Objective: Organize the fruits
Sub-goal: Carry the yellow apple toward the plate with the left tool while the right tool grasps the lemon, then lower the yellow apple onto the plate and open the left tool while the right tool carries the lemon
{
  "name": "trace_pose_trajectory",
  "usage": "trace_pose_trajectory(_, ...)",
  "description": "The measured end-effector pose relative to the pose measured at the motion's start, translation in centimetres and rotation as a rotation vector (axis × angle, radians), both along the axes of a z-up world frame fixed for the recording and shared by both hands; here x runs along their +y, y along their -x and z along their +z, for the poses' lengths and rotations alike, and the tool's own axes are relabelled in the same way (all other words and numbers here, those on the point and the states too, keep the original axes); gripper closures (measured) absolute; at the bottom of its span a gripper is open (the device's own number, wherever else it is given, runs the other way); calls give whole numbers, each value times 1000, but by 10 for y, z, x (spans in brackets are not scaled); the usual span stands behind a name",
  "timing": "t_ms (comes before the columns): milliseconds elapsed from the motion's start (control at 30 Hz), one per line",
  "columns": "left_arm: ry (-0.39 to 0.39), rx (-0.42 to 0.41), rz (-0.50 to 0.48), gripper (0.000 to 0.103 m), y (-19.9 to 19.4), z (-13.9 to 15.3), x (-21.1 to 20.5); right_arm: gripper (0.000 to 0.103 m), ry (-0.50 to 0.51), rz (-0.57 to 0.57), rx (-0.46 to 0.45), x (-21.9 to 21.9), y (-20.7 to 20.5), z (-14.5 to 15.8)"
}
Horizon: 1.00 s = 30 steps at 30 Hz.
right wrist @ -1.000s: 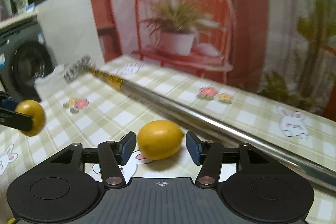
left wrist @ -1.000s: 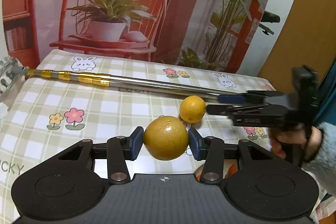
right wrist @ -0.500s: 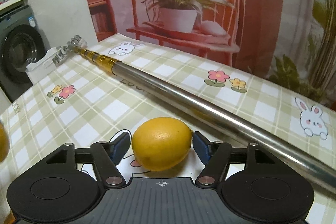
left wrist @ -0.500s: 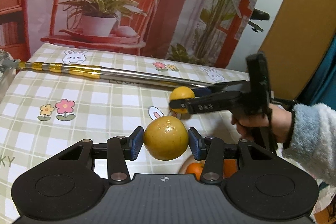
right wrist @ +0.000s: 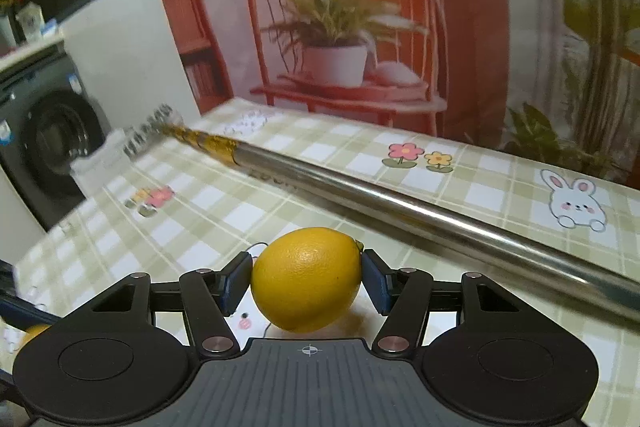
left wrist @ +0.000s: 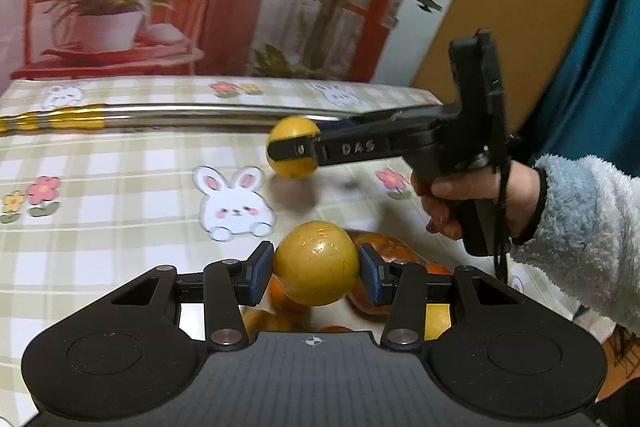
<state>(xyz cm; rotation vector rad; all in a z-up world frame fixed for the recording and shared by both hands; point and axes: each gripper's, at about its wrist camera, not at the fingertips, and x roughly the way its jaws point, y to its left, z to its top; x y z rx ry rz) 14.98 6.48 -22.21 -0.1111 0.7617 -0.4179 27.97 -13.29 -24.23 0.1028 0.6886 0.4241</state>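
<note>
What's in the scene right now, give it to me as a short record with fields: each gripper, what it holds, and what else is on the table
left gripper: shut on a round yellow-brown fruit, held above a pile of orange fruits
right gripper: shut on a lemon, low over the table
right hand: grips the right gripper's handle; fluffy pale sleeve
tablecloth: green check with rabbits and flowers
metal pole: lies across the table, gold-banded at one end
backdrop: printed red chair with a potted plant
</note>
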Motion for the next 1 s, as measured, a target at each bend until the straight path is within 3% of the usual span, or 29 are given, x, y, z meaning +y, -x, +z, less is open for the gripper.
trace_pose_trajectory(567,-40,82,-62,54,-16,-27,-21,48,-122,-99,-113,-41,90,22)
trace_pose_trajectory(1000,-21,78,-28,55,-12,-18,-16,48,-150,-153,-92,-43,145,19)
